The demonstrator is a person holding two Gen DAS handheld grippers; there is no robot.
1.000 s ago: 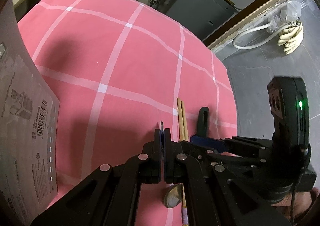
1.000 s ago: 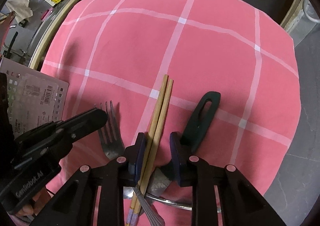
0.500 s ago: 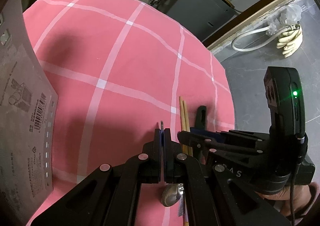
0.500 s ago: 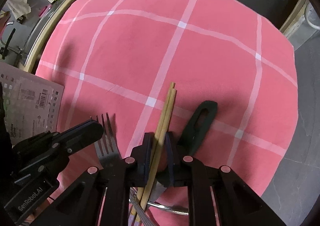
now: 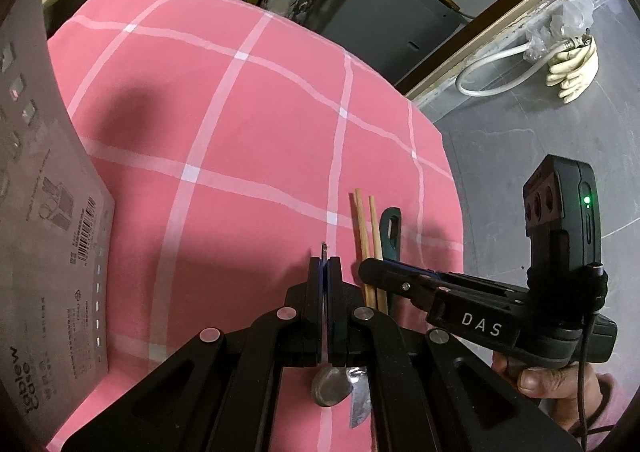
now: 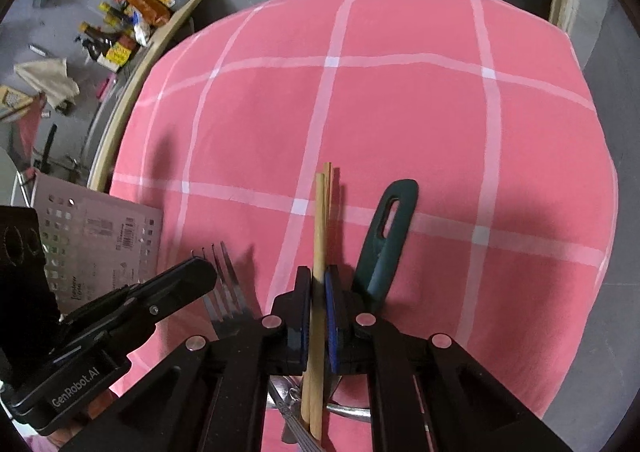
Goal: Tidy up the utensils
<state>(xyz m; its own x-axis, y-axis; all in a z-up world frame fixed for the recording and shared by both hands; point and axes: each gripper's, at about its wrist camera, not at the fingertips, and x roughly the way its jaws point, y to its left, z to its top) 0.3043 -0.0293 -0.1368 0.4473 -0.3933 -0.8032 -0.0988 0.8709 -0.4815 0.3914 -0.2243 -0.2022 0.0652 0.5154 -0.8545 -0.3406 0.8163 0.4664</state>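
My right gripper (image 6: 318, 284) is shut on a pair of wooden chopsticks (image 6: 320, 228) and holds them lifted above the pink checked cloth (image 6: 400, 111). My left gripper (image 5: 325, 272) is shut on a metal fork (image 6: 226, 284), its tines showing in the right wrist view and edge-on in the left wrist view (image 5: 324, 250). A dark green handle (image 6: 386, 240) lies on the cloth right of the chopsticks. In the left wrist view the chopsticks (image 5: 366, 228) and green handle (image 5: 391, 230) sit by the right gripper's fingers (image 5: 384, 272). A spoon bowl (image 5: 330, 388) and knife blade (image 5: 360, 398) lie below.
A grey perforated utensil case (image 5: 52, 211) stands at the table's left edge; it also shows in the right wrist view (image 6: 100, 236). The round table drops off to grey floor at the right. Bottles and clutter (image 6: 128, 23) lie on the floor beyond.
The right gripper closed on the chopsticks and raised them off the cloth. Both grippers have risen, and the left one still holds the fork.
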